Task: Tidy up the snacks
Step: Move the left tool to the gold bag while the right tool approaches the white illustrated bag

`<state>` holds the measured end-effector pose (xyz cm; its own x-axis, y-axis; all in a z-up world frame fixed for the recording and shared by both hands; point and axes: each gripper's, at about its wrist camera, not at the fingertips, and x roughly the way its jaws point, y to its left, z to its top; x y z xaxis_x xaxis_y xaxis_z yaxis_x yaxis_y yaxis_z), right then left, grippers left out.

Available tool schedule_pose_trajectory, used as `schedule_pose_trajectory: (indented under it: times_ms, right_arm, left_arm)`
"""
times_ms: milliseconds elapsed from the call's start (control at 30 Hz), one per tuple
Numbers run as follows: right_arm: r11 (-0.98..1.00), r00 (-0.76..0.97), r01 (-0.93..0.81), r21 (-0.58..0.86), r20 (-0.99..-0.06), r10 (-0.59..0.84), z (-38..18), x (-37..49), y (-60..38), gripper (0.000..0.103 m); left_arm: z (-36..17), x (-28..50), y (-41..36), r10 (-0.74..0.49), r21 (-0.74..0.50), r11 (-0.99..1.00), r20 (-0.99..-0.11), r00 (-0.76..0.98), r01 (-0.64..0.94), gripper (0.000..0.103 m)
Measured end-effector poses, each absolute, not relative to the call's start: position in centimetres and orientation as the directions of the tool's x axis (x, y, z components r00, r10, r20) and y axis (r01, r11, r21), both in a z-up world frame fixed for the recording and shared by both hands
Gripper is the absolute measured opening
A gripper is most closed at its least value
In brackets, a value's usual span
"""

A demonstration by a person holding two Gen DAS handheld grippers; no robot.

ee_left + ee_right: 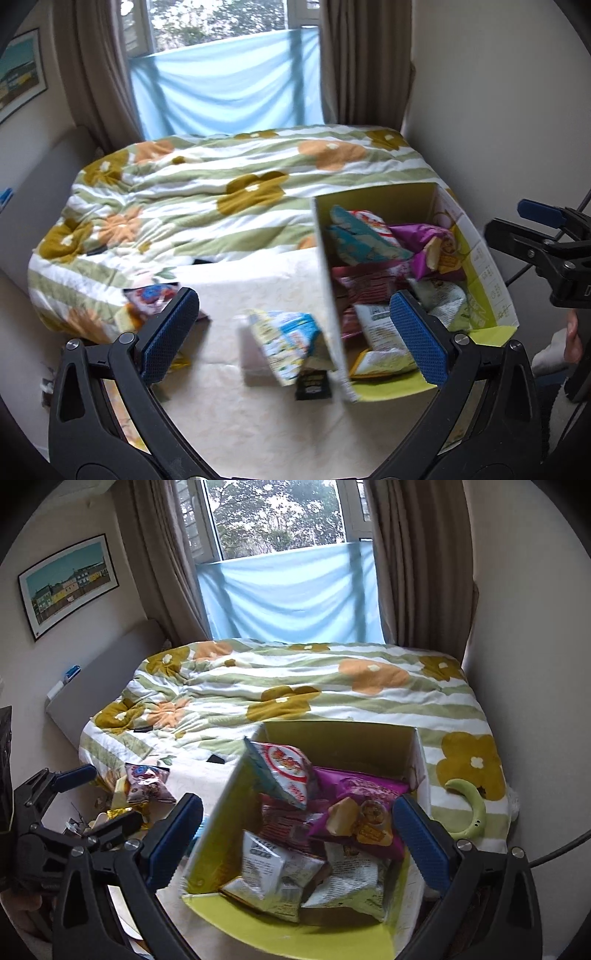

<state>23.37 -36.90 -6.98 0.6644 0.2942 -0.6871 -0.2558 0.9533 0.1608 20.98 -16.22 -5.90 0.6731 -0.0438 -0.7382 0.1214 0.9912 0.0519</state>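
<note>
Hovering grippers point(293, 332) point(297, 840), snack-filled box point(221, 834)

Open cardboard box with yellow-green flaps point(332, 746) stands on the pale patterned table point(229, 417), in front of the bed's flower-print quilt point(295, 686). Crinkled foil snack packets point(325, 827) lie piled inside the box. Left of the box, on the table: a blurred blue-and-yellow snack packet point(284, 339) against its wall, and a pink-and-blue foil packet point(147, 784) farther left at the quilt's edge.

The left gripper point(293, 330) is hovering with its blue-padded fingers point(168, 334) spread wide and holding nothing, while the right gripper point(297, 840) is likewise hanging with its fingers point(419, 840) gaping apart and empty, a hand point(572, 338) showing at its handle.
</note>
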Motion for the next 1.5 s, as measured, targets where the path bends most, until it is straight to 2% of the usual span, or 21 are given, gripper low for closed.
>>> schedule_pose_trajectory:
  times_ms: [333, 767, 900, 1333, 1433, 1500]
  right_arm:
    - [0.947, 0.672, -0.259, 0.188, -0.669, 0.317, -7.0, 20.1, -28.6, 0.103]
    - [0.973, 0.683, -0.19, 0.13, -0.695, 0.227, -11.0, 17.6, -18.4, 0.103]
    - [0.984, 0.681, -0.15, 0.093, -0.712, 0.171, -12.8, 17.4, -16.6, 0.103]
    - [0.998, 0.681, -0.015, -0.066, -0.731, -0.039, -18.5, 18.2, -13.2, 0.103]
    - [0.996, 0.676, -0.006, -0.089, -0.734, -0.061, -19.4, 18.7, -12.9, 0.102]
    - [0.995, 0.671, -0.003, -0.098, -0.738, -0.07, -19.9, 19.0, -12.7, 0.103]
  left_arm:
    - [-5.9, 17.1, -3.9, 0.015, 0.052, 0.998, -0.741, 0.671, 0.035, 0.102]
    - [-11.4, 15.9, 7.9, -0.046, -0.01, 0.998, -0.813, 0.58, 0.065, 0.102]
    - [-13.7, 16.8, 9.2, -0.078, -0.01, 0.992, -0.834, 0.546, 0.127, 0.102]
    - [-22.9, 21.2, 9.1, -0.094, 0.12, 0.919, -0.858, 0.504, 0.375, 0.102]
    - [-24.9, 21.9, 8.4, -0.085, 0.149, 0.9, -0.862, 0.5, 0.409, 0.098]
    - [-26.0, 22.3, 7.9, -0.074, 0.168, 0.888, -0.866, 0.494, 0.427, 0.092]
